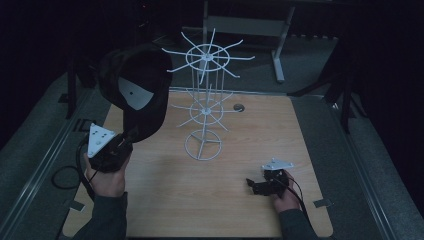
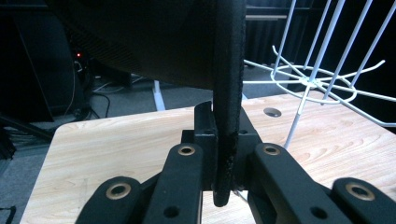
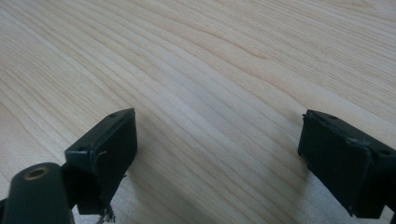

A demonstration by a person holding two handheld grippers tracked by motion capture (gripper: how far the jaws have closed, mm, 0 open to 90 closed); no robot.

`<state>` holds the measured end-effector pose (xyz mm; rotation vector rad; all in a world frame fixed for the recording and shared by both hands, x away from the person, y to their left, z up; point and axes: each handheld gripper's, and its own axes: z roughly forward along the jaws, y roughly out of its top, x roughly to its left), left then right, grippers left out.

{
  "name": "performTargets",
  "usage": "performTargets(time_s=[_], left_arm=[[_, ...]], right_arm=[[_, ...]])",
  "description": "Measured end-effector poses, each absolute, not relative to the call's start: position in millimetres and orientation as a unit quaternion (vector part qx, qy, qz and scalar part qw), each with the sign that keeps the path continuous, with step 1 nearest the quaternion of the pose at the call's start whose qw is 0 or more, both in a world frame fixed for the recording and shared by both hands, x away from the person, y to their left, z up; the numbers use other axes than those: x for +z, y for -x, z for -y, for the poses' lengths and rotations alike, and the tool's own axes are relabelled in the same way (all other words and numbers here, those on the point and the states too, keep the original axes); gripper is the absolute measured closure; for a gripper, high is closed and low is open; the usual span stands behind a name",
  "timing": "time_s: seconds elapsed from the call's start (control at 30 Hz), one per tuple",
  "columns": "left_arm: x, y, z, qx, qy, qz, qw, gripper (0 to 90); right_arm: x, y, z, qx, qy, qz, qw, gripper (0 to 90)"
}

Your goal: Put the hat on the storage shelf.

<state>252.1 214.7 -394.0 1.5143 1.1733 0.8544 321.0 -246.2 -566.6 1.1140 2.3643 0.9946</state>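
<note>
Left of the white wire rack (image 1: 204, 100), my left gripper (image 1: 131, 136) clamped the black cap (image 1: 135, 90) aloft by its brim, not yet hung; right gripper (image 1: 256, 184) rested agape, empty, on the table (image 1: 240, 150).

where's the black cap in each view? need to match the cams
High view: black cap upper left, held up by the left gripper at its brim, left of the white wire rack.
Left gripper view: cap top centre, brim edge clamped between the jaws.
Right gripper view: wooden table, open jaws.
Shared landmark: the table.
</note>
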Motion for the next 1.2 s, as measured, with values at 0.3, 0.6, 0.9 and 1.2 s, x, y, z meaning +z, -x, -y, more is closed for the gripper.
performTargets(time_s=[0.3,0.6,0.9,1.2], left_arm=[[-391,-250,-212,0.363,-0.626,-0.48,0.496,86.1],[-389,-250,-208,0.369,-0.628,-0.475,0.494,86.1],[-389,-248,-206,0.378,-0.631,-0.469,0.489,86.1],[-389,-247,-201,0.39,-0.634,-0.463,0.482,86.1]], right_arm=[[-567,-321,246,0.351,-0.392,-0.833,0.172,11.7],[-567,-321,246,0.35,-0.392,-0.833,0.172,11.7],[-567,-321,246,0.35,-0.393,-0.833,0.171,11.7],[-567,-321,246,0.351,-0.393,-0.833,0.171,11.7]])
